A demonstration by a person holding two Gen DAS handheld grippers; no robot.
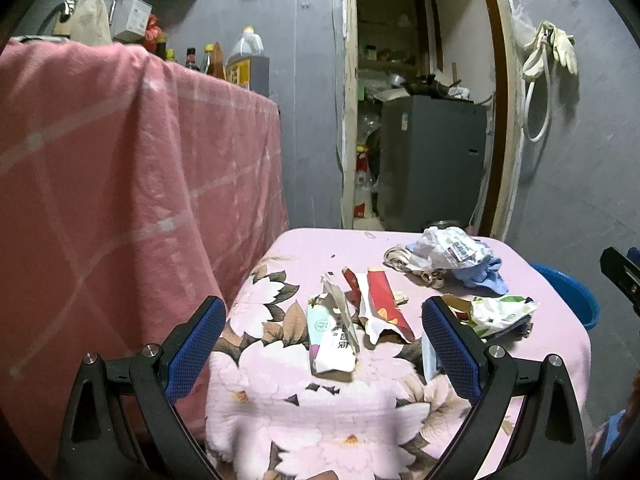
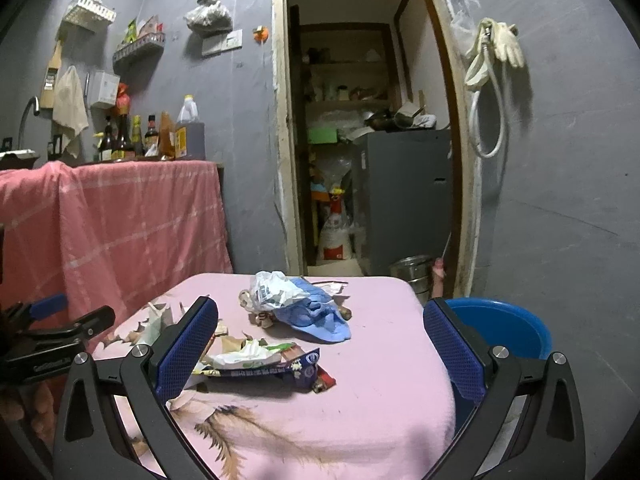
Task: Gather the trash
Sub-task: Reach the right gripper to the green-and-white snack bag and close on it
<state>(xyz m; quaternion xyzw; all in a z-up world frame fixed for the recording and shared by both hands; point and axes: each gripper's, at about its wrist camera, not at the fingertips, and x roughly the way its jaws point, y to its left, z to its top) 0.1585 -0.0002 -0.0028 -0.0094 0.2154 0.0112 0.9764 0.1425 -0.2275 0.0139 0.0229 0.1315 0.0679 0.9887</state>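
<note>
While fingers gape, wrappers (image 1: 360, 320) on pink table (image 2: 380, 360), blue bin (image 2: 508, 328) beside.

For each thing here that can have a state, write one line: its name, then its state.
Left tongs: open, empty.
Right tongs: open, empty.
White carton: torn open, lying flat.
Red wrapper: torn, on table.
White plastic bag: crumpled.
Blue basin: upright beside table.
Doorway: open.

One blue basin (image 2: 508, 328), one pink floral table cover (image 2: 360, 392), one pink checked cloth (image 1: 120, 184). One blue rag (image 2: 320, 320), one crumpled white plastic bag (image 2: 272, 288). Two grippers, each with two blue pads (image 1: 196, 352).
</note>
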